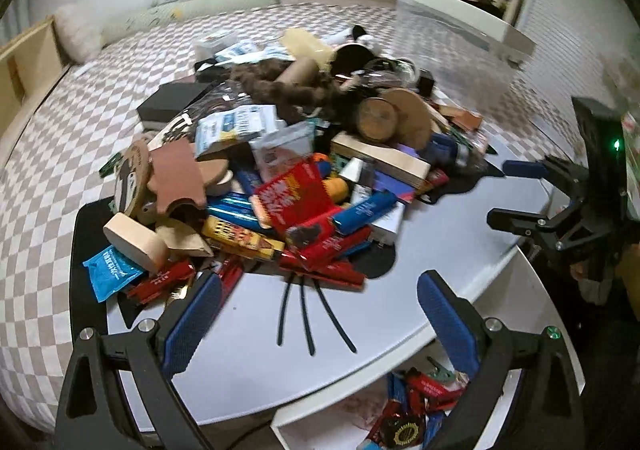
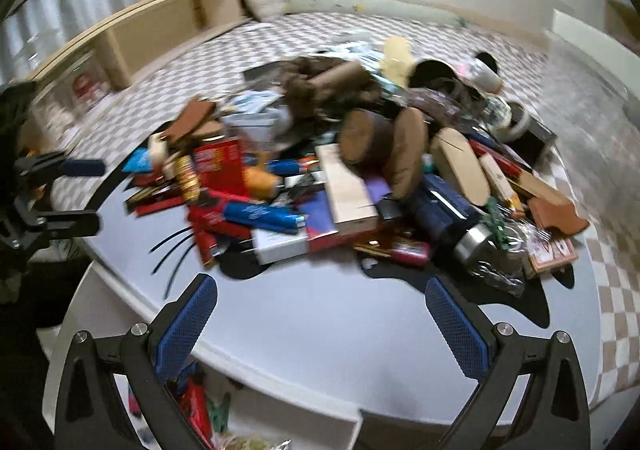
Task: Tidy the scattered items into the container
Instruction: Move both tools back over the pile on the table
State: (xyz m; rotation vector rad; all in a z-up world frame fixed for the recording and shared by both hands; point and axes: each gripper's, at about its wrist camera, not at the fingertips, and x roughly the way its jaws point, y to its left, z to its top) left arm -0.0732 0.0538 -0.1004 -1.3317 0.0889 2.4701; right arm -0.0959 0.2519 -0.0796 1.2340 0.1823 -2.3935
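I've got both grippers hovering over the near edge of the white table (image 1: pixel 400 290), and neither is carrying anything. My left gripper (image 1: pixel 320 314) has its blue pads spread wide over bare tabletop, with the left pad just beside the red wrappers (image 1: pixel 168 282) at the near left fringe of the heap. My right gripper (image 2: pixel 322 324) is spread just as wide, nothing between its pads but white surface, and from the left wrist I can see it out at the right edge (image 1: pixel 516 196), jaws apart there too. The pile of scattered items (image 1: pixel 288 154) sits in the middle of the table, well ahead of both grippers: a red snack bag (image 1: pixel 296 194), a blue tube-shaped packet (image 1: pixel 366 210), a yellow bar (image 1: pixel 240 236), a light blue sachet (image 1: pixel 110 272), a wooden block (image 1: pixel 134 242), a round wooden log slice (image 1: pixel 378 118) and a brown braided plush (image 1: pixel 296 92) up top. Three black whisker lines (image 1: pixel 308 314) are printed on the tabletop between the heap and my left gripper. The container (image 1: pixel 320 416) is a white bin below the table's near edge, under my left gripper, with red and blue wrappers (image 1: pixel 416 406) already lying in it. Beyond the table there's a checkered bedspread (image 1: pixel 80 110).
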